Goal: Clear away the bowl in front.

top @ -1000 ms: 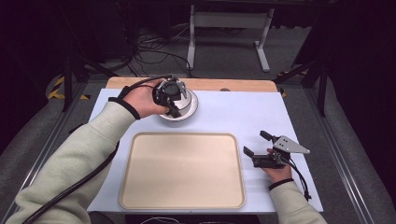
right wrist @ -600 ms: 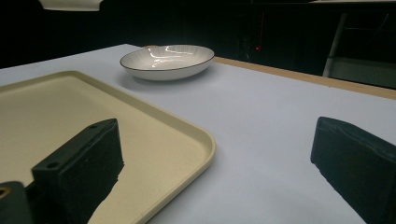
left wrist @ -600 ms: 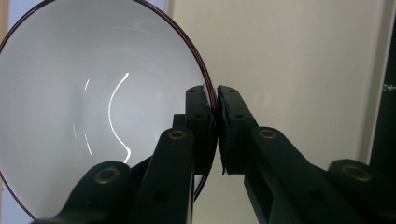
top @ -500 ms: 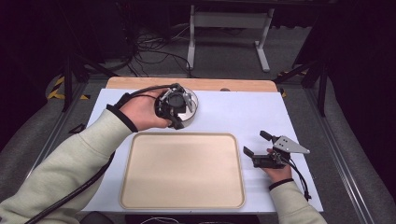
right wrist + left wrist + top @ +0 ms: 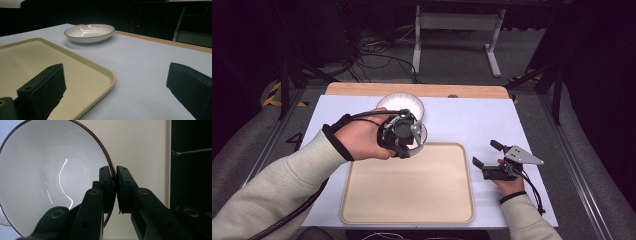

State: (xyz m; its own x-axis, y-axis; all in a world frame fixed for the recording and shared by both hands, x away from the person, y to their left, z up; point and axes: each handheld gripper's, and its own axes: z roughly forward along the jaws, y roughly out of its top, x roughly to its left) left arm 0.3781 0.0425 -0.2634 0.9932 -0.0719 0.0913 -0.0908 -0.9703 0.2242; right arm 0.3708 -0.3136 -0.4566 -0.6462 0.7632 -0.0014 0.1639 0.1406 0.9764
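Your left gripper (image 5: 115, 182) pinches the dark-edged rim of a white bowl (image 5: 50, 177), held tilted above the beige tray's (image 5: 412, 200) 12 o'clock edge. A second white bowl (image 5: 404, 104) sits on the bench (image 5: 472, 120) beyond, at the tray's 12 o'clock. Your right gripper (image 5: 486, 154) rests at the tray's 3 o'clock, jaws spread wide and empty.

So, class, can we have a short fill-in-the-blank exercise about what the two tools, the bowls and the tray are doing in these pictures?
1. The left tool is shut on the ____ of a white bowl.
2. The right tool has its jaws ____.
3. A second bowl rests on the table, ____ the tray.

Missing words: rim; open; beyond
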